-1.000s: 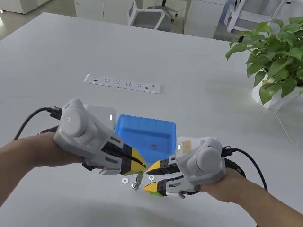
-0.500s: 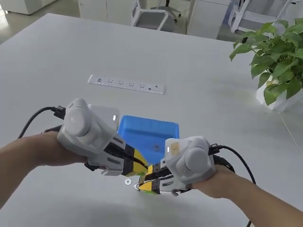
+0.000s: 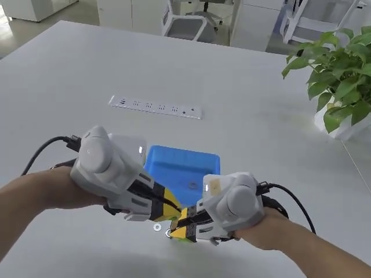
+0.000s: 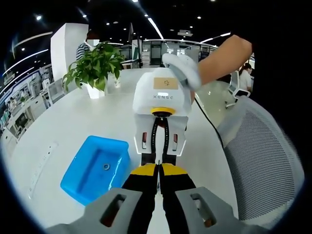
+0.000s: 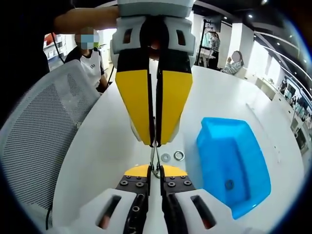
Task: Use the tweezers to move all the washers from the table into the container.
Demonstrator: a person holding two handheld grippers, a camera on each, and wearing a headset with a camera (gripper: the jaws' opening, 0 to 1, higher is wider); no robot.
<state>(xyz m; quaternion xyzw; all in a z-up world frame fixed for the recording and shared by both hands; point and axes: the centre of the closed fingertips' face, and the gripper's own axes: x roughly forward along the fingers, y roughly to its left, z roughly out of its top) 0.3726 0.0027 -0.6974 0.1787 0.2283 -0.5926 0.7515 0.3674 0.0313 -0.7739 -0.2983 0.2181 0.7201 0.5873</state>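
My left gripper [image 3: 173,209] and right gripper [image 3: 179,223] meet tip to tip just in front of the blue container [image 3: 182,168]. In the right gripper view, thin metal tweezers [image 5: 154,155] run from the left gripper's shut yellow jaws [image 5: 155,142] down into my right gripper [image 5: 155,171], which is also shut on them. Two washers [image 5: 165,157] lie side by side on the table right under the tweezers. In the head view one washer [image 3: 157,227] lies below the left gripper. One washer [image 5: 229,184] lies inside the container [image 5: 234,161].
A white power strip [image 3: 155,107] lies beyond the container. A potted plant [image 3: 339,69] stands at the table's far right. Office chairs [image 3: 188,20] stand past the far edge. In the right gripper view, a mesh chair [image 5: 48,122] is at the left.
My right gripper has moved left up to the left gripper's tips and gone from open to shut on the tweezers. The left gripper has barely moved.
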